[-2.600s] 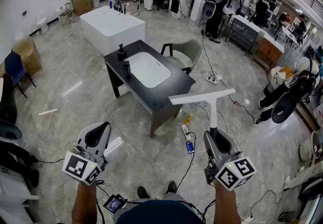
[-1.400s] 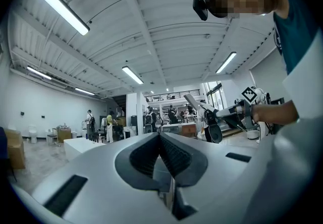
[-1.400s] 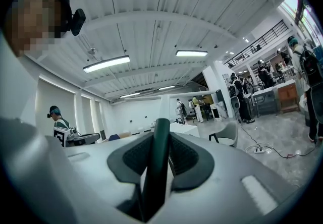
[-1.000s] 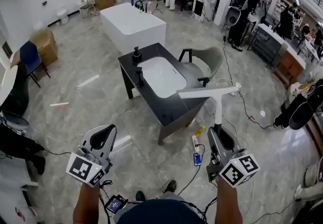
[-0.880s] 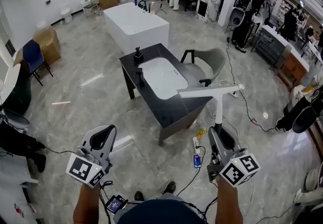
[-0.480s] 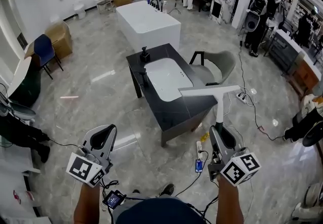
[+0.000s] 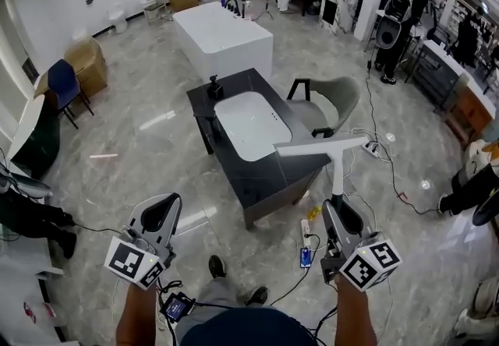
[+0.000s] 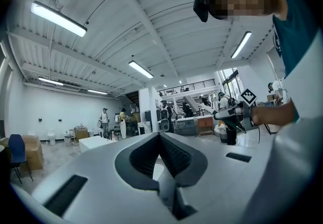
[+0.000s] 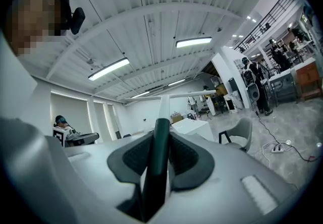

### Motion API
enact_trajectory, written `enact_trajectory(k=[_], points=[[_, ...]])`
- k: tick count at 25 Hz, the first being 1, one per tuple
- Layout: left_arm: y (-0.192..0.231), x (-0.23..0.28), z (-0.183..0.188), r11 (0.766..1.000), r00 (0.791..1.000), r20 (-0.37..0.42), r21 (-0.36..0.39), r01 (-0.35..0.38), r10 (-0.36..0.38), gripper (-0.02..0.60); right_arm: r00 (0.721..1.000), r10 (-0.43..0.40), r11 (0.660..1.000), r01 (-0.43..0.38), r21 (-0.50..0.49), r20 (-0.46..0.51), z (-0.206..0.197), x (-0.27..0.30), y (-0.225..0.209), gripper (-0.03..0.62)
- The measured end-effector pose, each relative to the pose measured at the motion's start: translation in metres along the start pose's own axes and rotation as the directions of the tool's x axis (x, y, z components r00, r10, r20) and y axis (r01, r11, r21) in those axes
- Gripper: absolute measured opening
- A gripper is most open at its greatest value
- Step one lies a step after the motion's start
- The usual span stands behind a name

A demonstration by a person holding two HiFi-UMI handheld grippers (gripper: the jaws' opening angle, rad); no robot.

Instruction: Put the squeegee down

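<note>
The squeegee has a dark grip, a white stem (image 7: 337,174) and a long white blade (image 7: 320,146) that stands crosswise above the stem. My right gripper (image 7: 337,210) is shut on its dark grip (image 9: 158,148) and holds it out level; the blade (image 9: 174,95) shows beyond the jaws. At the lower left of the head view my left gripper (image 7: 161,206) is shut with nothing in it, its pads meeting (image 8: 160,138). Ahead stands a dark table (image 7: 263,174) with a white sink basin (image 7: 250,125), and the blade hangs over its near right corner.
A white bathtub (image 7: 223,37) stands behind the table and a grey chair (image 7: 328,104) to its right. Cables and a power strip (image 7: 306,230) lie on the marble floor by the table leg. A blue chair (image 7: 62,84), cardboard boxes (image 7: 86,57) and several people line the room's edges.
The table and sink have drawn nearer in the head view as the person walks toward them. Both grippers keep their places in the view, the squeegee still in the right one.
</note>
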State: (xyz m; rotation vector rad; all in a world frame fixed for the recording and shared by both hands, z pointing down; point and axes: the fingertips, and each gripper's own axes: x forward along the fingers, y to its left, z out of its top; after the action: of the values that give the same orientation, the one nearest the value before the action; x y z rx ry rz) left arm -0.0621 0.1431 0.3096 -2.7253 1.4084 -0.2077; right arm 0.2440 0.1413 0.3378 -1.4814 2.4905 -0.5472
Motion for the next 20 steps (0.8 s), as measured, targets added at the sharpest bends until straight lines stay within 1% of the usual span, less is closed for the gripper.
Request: enact_trajectory(k=[3,6,13,20], points=[[0.008,0.023,-0.004,0.999,1.0,0.002,-0.026,0.031,-0.031,0.006,1.0,-0.024,1.0,0.023,-0.012,-0.007,0.004,0.005,-0.004,0.101],[0.016,0.045,0.001,0.996,0.997,0.015,-0.045,0.076,-0.076,0.006,0.998,-0.058,0.998,0.058,-0.024,-0.005,0.014,0.008,-0.007,0.101],[0.064,0.096,0.004,0.987,0.986,0.066,-0.036,0.155,-0.152,0.006,0.99,-0.137,0.989,0.138,-0.046,0.031,0.022,0.048,-0.013,0.101],[0.113,0.137,0.006,0.973,0.971,0.083,-0.028,0.229,-0.226,0.006,0.978,-0.202,0.978,0.204,-0.046,0.056,0.028,0.097,-0.008,0.101]])
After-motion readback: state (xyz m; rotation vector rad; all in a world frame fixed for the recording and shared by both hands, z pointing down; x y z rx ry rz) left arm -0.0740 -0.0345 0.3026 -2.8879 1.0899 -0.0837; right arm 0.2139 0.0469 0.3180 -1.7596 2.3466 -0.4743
